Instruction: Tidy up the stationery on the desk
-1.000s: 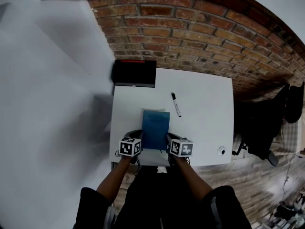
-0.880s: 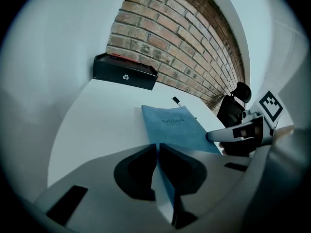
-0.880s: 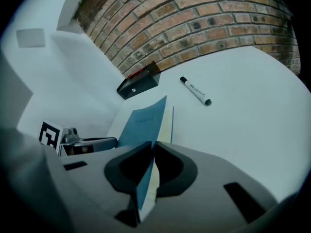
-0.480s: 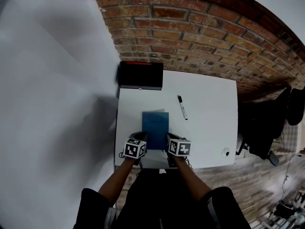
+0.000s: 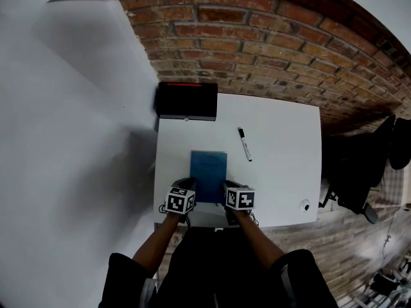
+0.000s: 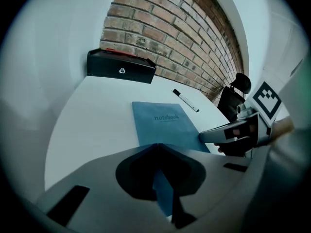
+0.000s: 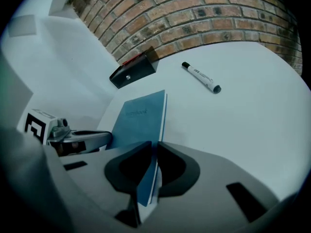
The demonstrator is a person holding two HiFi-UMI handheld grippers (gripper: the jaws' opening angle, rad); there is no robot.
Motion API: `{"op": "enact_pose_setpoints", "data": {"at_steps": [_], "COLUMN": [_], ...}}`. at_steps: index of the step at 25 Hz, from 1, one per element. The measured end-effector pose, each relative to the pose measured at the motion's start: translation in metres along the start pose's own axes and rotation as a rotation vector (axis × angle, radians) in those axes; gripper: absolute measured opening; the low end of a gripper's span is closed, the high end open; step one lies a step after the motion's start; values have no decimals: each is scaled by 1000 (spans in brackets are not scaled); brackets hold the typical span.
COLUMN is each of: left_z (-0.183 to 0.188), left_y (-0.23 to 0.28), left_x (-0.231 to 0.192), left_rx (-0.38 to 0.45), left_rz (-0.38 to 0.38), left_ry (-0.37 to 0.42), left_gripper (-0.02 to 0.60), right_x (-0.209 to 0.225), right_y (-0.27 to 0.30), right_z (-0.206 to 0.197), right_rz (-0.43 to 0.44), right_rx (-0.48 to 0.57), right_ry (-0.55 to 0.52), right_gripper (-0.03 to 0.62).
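Observation:
A blue notebook (image 5: 209,171) lies flat near the front of the white desk (image 5: 282,172). My left gripper (image 5: 191,186) is shut on its near left corner. My right gripper (image 5: 228,186) is shut on its near right corner. In the left gripper view the notebook (image 6: 163,123) runs away from the shut jaws of my left gripper (image 6: 158,149), with the right gripper (image 6: 233,132) beside it. In the right gripper view my right gripper (image 7: 153,149) clamps the notebook (image 7: 141,113) at its edge. A black-capped white marker (image 5: 244,144) lies loose beyond the notebook, to the right.
A black box (image 5: 187,100) with a red strip stands at the desk's back left corner against the brick wall (image 5: 270,50). A small round white fitting (image 5: 304,205) sits at the front right corner. A black office chair (image 5: 359,172) stands right of the desk.
The notebook has shifted slightly left, away from the marker, and lies straighter. Both grippers have stayed shut on its near corners. The head camera has drifted a little.

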State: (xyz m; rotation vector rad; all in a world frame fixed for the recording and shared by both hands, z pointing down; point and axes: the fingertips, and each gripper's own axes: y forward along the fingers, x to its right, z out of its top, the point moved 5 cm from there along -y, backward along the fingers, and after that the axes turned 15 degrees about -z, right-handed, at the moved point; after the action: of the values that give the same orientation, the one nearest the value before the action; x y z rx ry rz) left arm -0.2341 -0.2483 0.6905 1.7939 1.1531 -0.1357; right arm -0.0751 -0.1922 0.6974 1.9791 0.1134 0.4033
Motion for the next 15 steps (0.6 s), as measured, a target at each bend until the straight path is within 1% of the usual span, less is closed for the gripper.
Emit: {"op": "enact_pose_setpoints", "data": {"at_steps": [4,8,12,15], "left_z": [0,0,-1,-1], "left_y": [0,0,1,1], "left_x": [0,-1,-1,-2], "left_rx": [7,16,26,28], "left_rz": [10,14,14,15], "left_ry": [-18,-23,-30,-34], "left_gripper": [15,15,15,15], "right_x": [0,1,3,3], "right_y": [2,4,4,2], "right_z": [0,3,2,1], "right_rz": [26,63,90,111], "right_rx": [-1,10,15,38], "right_ry": [-10,-46,-47,-76], "right_gripper": [38,38,38,40]}}
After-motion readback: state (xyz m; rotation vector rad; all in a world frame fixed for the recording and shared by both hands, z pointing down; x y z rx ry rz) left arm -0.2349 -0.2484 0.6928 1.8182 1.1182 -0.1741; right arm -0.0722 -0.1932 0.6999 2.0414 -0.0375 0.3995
